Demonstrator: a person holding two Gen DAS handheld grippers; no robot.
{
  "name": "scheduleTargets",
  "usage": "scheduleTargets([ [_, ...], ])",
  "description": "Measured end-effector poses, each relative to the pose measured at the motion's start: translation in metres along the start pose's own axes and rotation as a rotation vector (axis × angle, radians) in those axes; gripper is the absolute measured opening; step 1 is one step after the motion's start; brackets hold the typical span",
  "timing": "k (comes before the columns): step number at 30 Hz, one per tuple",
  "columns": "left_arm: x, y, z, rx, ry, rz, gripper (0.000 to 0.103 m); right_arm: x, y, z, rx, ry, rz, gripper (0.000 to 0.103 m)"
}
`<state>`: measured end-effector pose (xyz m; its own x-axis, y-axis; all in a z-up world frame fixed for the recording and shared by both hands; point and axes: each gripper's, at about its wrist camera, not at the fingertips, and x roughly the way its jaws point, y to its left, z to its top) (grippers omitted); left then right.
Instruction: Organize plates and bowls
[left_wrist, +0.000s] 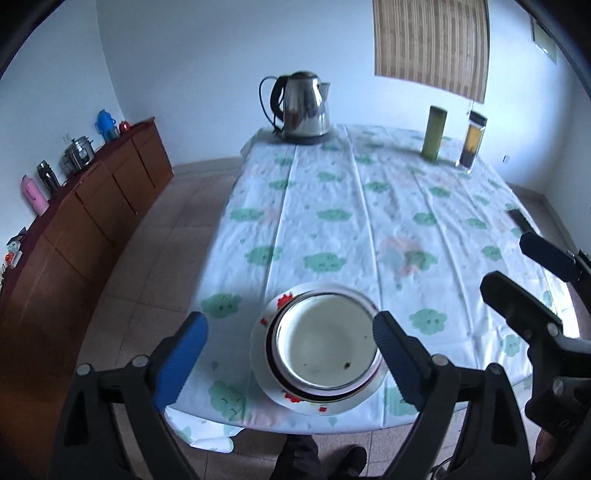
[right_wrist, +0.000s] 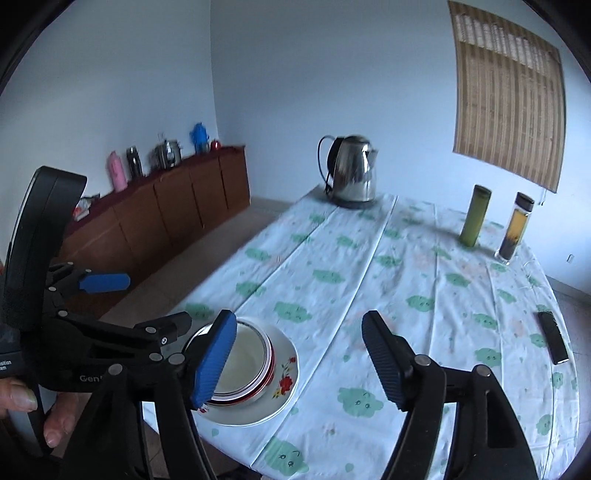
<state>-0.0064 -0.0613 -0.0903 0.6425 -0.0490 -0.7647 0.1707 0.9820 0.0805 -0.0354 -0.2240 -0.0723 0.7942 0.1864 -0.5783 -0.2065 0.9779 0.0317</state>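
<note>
Both tongs stand wide with nothing between the pads: left tongs (left_wrist: 288, 354) straddle the stack from above without touching it, right tongs (right_wrist: 299, 365) hang off to its right over bare cloth.

The bowl (left_wrist: 327, 345), white inside with a red-banded rim, sits nested in the floral plate (left_wrist: 314, 400) at the near edge of the table (left_wrist: 369, 221). Looks like the stacking step is done and this is the release.

To finish clean: lift straight off, keep the pads clear of the bowl rim, don't drag the plate toward the edge. It is close to the overhang.

Surface: white cloth with green cloud print, creased in long folds, so a sliding plate could snag. Far end: steel kettle (left_wrist: 304, 105), green canister (left_wrist: 436, 133), clear jar (left_wrist: 471, 142). Dark remote-like object (right_wrist: 552, 341) at right. Wooden sideboard (left_wrist: 92, 206) along the left wall, tiled floor, bamboo blind on the window.
</note>
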Motion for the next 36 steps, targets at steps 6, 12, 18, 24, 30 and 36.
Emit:
scheduleTargets([
  [6,-0.017,-0.003,0.000,-0.004,-0.065,0.008,0.093,-0.021,-0.005,-0.002,0.018,-0.064,-0.046,0.073],
  [12,-0.025,-0.006,-0.001,0.002,-0.082,0.004,0.093,-0.034,-0.007,-0.005,0.036,-0.082,-0.064,0.073],
  [18,-0.030,-0.003,-0.002,0.000,-0.095,0.006,0.093,-0.040,-0.004,-0.005,0.038,-0.107,-0.064,0.073],
  [24,-0.032,-0.003,-0.001,0.000,-0.102,0.006,0.094,-0.045,-0.004,-0.002,0.041,-0.135,-0.068,0.074],
  [30,-0.035,-0.007,0.001,0.015,-0.110,-0.002,0.094,-0.047,-0.004,-0.001,0.040,-0.142,-0.072,0.074],
  [36,-0.033,-0.013,0.002,0.029,-0.101,-0.005,0.094,-0.048,-0.008,-0.001,0.047,-0.139,-0.075,0.074],
])
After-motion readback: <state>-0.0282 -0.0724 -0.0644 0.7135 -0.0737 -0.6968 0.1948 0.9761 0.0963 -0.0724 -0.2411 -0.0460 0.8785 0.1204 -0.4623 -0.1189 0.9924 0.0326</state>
